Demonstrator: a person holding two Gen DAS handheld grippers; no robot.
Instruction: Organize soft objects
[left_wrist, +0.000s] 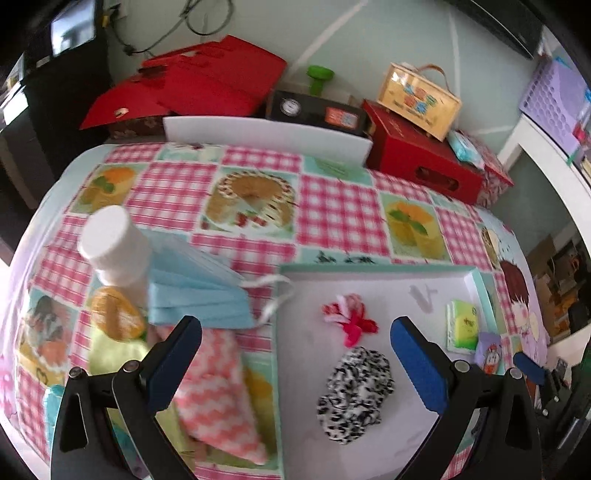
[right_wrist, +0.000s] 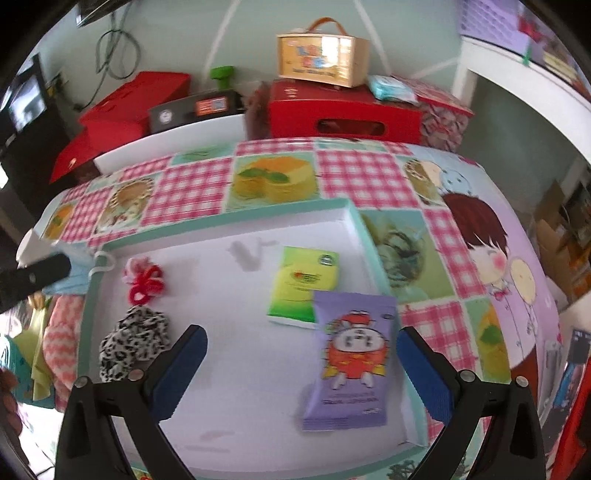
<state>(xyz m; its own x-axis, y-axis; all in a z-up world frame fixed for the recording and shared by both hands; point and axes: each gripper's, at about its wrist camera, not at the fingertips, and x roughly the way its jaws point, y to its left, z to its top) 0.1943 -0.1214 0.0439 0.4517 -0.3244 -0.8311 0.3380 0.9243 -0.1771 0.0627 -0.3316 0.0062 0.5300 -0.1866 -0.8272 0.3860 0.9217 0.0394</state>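
A white tray with a teal rim lies on the patterned tablecloth. In it are a black-and-white scrunchie, a red-and-pink hair tie, a green tissue pack and a purple tissue pack. Left of the tray lie blue face masks, a pink zigzag cloth and a yellow-green cloth. My left gripper is open above the tray's left edge. My right gripper is open above the tray, empty.
A white bottle stands by the masks, with a golden-brown oval object beside it. Red boxes, a wooden case with a handle and a black box stand behind the table's far edge.
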